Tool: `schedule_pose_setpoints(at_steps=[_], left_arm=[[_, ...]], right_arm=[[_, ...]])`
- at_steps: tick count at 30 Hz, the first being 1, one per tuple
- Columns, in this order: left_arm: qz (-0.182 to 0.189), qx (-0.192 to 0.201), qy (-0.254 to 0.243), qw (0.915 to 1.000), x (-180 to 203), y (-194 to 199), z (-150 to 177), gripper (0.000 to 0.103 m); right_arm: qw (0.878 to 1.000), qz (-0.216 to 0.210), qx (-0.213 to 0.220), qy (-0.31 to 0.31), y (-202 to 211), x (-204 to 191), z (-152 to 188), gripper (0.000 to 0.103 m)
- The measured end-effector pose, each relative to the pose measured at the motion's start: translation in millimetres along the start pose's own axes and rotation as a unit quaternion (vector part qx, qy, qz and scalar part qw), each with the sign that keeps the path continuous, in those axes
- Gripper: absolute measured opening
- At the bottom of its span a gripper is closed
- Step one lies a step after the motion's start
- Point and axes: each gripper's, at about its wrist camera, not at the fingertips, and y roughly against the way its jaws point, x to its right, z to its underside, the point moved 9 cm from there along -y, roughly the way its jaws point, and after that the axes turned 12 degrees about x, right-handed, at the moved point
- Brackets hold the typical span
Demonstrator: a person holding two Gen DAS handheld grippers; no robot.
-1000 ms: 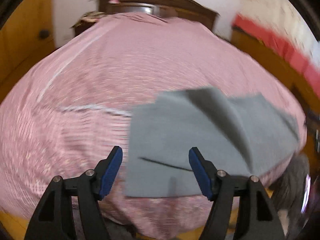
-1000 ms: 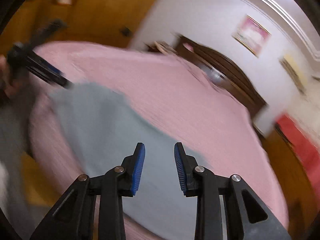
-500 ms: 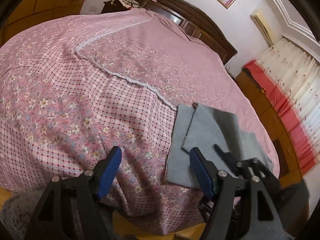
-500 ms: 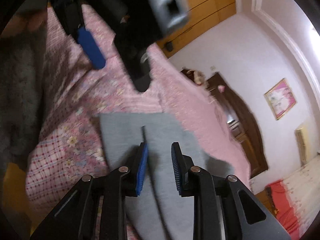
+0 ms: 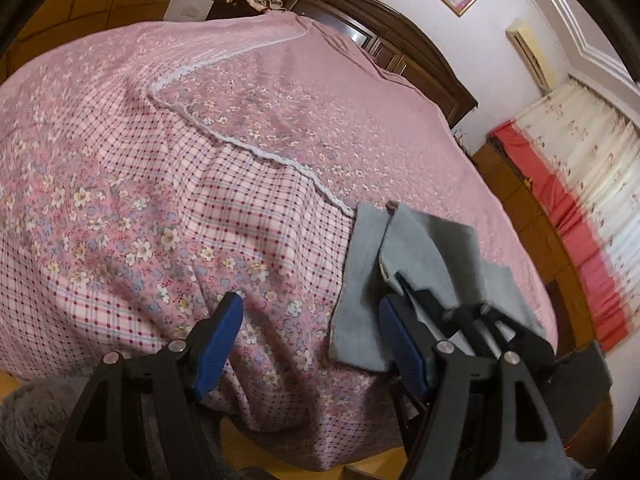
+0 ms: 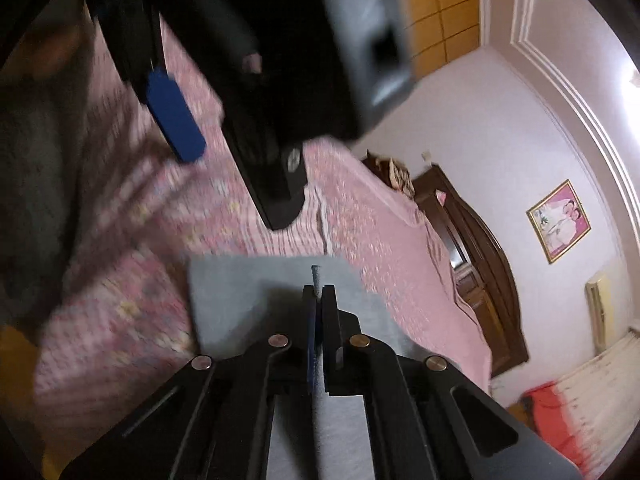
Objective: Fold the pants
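Grey pants (image 5: 362, 280) lie folded at the near right corner of a pink bed. My left gripper (image 5: 310, 334) hovers open over the bedspread just left of them, its right finger at their near edge, nothing between the pads. In the left wrist view my right gripper (image 5: 404, 286) reaches in from the right with its tips at a raised fold of the pants. In the right wrist view my right gripper (image 6: 318, 300) is shut on an upright ridge of the grey pants (image 6: 240, 292). The left gripper's blue pad (image 6: 176, 116) looms above.
The pink floral and checked bedspread (image 5: 200, 168) covers the bed, with a dark wooden headboard (image 5: 384, 28) at the far end. A red and white curtain (image 5: 580, 200) hangs at the right. Wooden floor shows below the bed's near edge.
My right gripper has closed on a fold of the pants. It came down beside the left gripper. The left gripper shifted left off the pants and rolled.
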Motion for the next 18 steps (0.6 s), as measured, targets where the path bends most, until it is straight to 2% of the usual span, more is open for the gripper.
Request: schedule_pose_setpoints(at_steps=[2,5,8,9,15,18], left_arm=[[-0.004,0.007,0.001,1.0000,-2,2,-2,0.074],[-0.006,0.013,0.007,0.9999,-6,3,-4,0.074],[-0.006,0.021,0.023,0.9995,-14,7,-7,0.074],[-0.005,0.021,0.028,0.9994,-19,8,-7,0.074],[-0.013,0.013,0.008,0.9998,-25,3,-4,0.074],[-0.020,0.010,-0.007,0.9997,-14,-2,-3,0.074]], right_arm=[[0.999,-0.023,0.031,-0.005,15,-11,-15,0.003],[0.997,-0.044,0.065,0.026,33,-28,-25,0.003],[0.995,-0.049,0.059,0.058,27,-45,-18,0.003],[0.997,-0.042,0.032,0.051,23,-46,-10,0.003],[0.998,-0.030,0.040,0.035,15,-47,-9,0.003],[0.998,-0.019,0.049,0.021,29,-45,-10,0.003]])
